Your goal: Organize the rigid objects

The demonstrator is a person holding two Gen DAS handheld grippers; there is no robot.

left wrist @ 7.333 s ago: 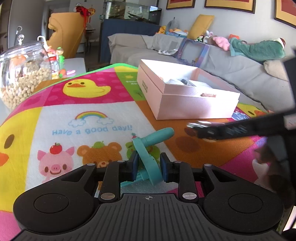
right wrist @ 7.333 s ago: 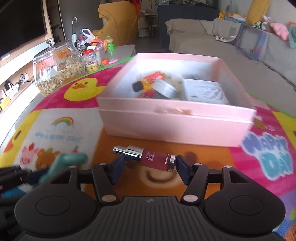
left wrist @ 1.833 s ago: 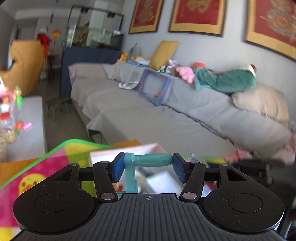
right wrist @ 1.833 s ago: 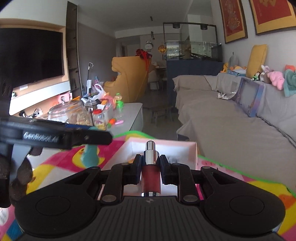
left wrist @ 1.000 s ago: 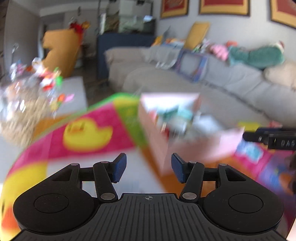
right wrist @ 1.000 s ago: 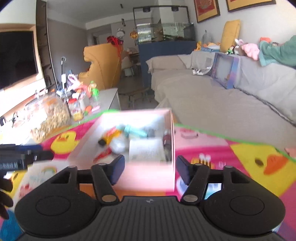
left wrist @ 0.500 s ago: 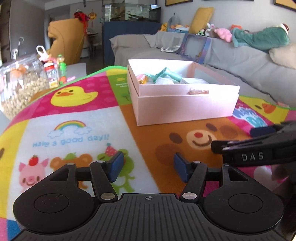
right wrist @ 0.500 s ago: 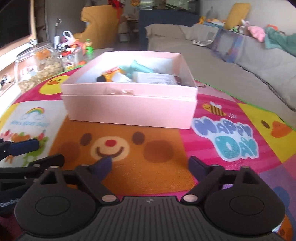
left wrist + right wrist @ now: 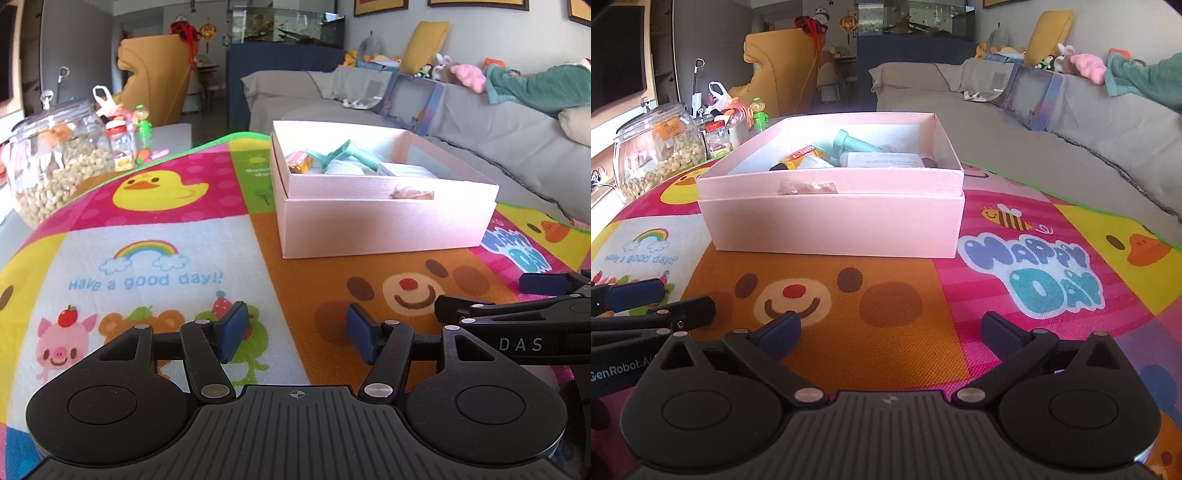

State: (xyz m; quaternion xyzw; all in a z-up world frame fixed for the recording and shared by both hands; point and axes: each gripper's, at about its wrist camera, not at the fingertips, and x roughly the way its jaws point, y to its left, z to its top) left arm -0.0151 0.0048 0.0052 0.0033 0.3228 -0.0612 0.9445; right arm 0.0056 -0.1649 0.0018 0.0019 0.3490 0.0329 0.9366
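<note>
A pink box (image 9: 384,218) stands on the colourful play mat (image 9: 155,236); it also shows in the right wrist view (image 9: 834,221). Inside lie a teal tool (image 9: 349,152), also seen from the right wrist (image 9: 846,146), an orange bottle (image 9: 300,160), a white carton (image 9: 882,159) and a dark red bottle (image 9: 928,160) by the right wall. My left gripper (image 9: 293,332) is open and empty, low over the mat before the box. My right gripper (image 9: 890,330) is open wide and empty, beside it (image 9: 535,291).
A glass jar of nuts (image 9: 59,162) and small bottles (image 9: 127,146) stand at the mat's far left edge. A grey sofa (image 9: 480,129) with toys runs along the right. A yellow chair (image 9: 779,70) stands behind.
Both grippers let go of the teal tool and the red bottle into the box, then drew back and down to the mat's near side. In the last half second both jaws opened wider.
</note>
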